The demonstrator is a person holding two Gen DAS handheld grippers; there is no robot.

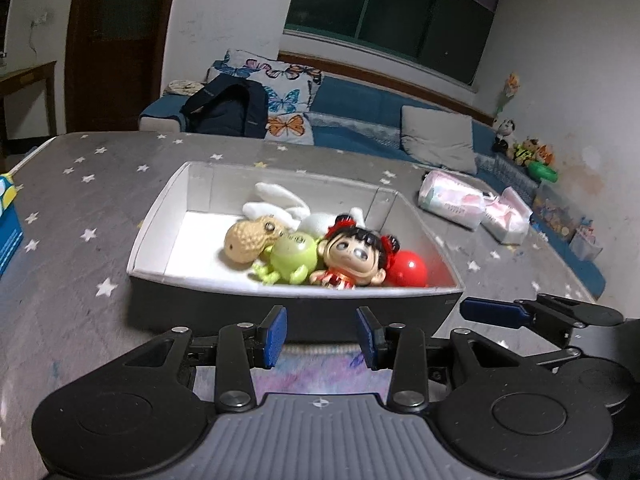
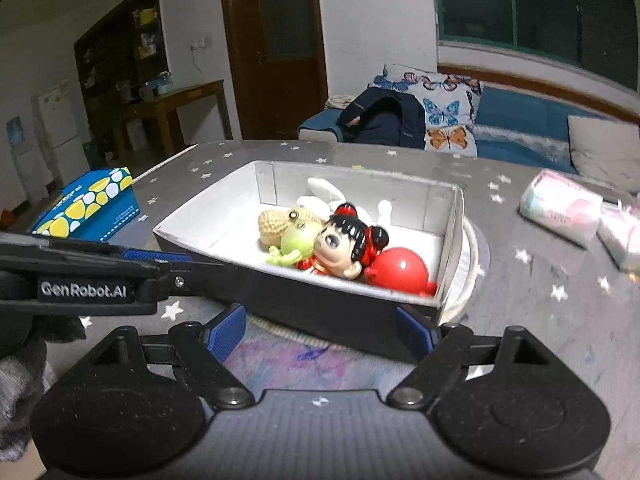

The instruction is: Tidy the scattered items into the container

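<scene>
Blue-padded left tongs (image 1: 322,336) and right tongs (image 2: 320,330) gape empty before the box (image 1: 280,308).

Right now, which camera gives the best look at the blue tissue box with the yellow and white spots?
The right wrist view: the tissue box shows its spotted top and printed side, left of the container. The left wrist view catches only a sliver at its left edge.
</scene>
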